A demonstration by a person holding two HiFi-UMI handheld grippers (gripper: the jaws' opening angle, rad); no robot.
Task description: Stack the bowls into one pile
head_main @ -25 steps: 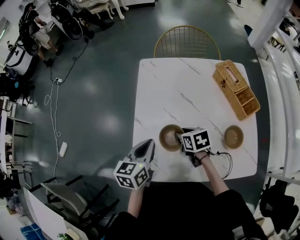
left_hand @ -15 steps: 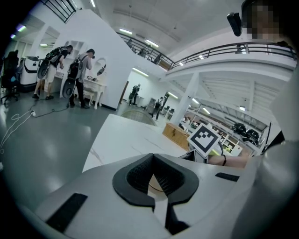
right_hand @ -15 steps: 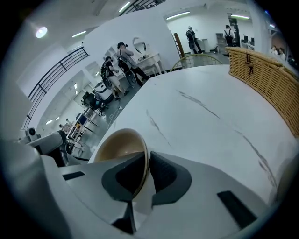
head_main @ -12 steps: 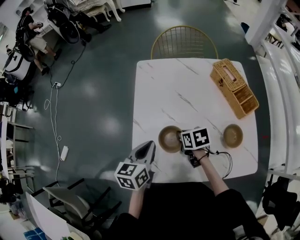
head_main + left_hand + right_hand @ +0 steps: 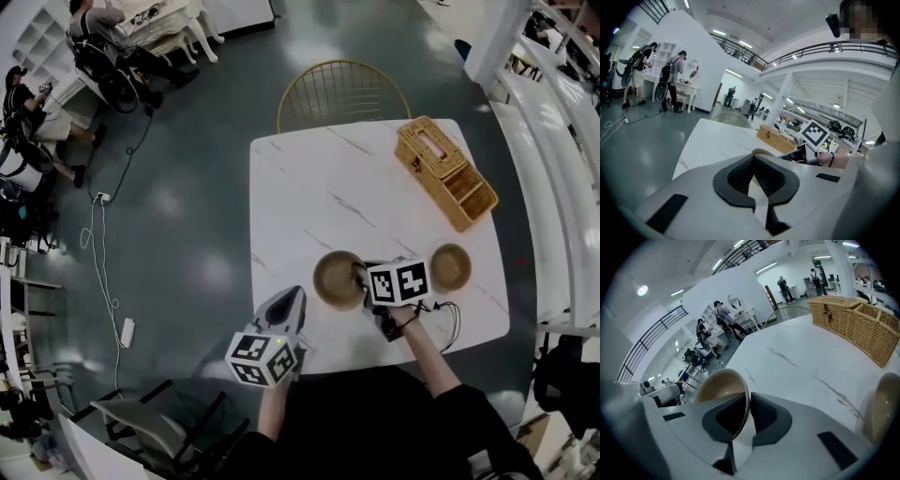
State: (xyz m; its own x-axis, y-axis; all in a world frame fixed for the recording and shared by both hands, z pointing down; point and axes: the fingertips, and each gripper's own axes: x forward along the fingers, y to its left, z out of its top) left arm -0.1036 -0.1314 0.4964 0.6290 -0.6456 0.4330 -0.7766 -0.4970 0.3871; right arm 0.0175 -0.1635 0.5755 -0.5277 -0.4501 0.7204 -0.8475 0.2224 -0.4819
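Two tan bowls are on the white marble table (image 5: pixel 328 197). My right gripper (image 5: pixel 359 277) is shut on the right rim of the left bowl (image 5: pixel 337 279). In the right gripper view that rim (image 5: pixel 719 385) stands pinched between the pads (image 5: pixel 761 411), and the bowl is tilted. The other bowl (image 5: pixel 450 267) rests to the right, near the table's right edge, and also shows in the right gripper view (image 5: pixel 883 406). My left gripper (image 5: pixel 292 295) hovers at the table's front left corner, shut and holding nothing, its tips pointing toward the held bowl (image 5: pixel 761 152).
A wicker basket (image 5: pixel 445 173) lies at the table's far right corner. A gold wire chair (image 5: pixel 342 94) stands behind the table. A dark chair (image 5: pixel 150 422) is at the lower left. People and cables are across the floor, far left.
The bowl in my right gripper looks slightly raised and tilted compared with before. My left gripper has hardly moved. The head camera has shifted, sliding the table leftward in view.
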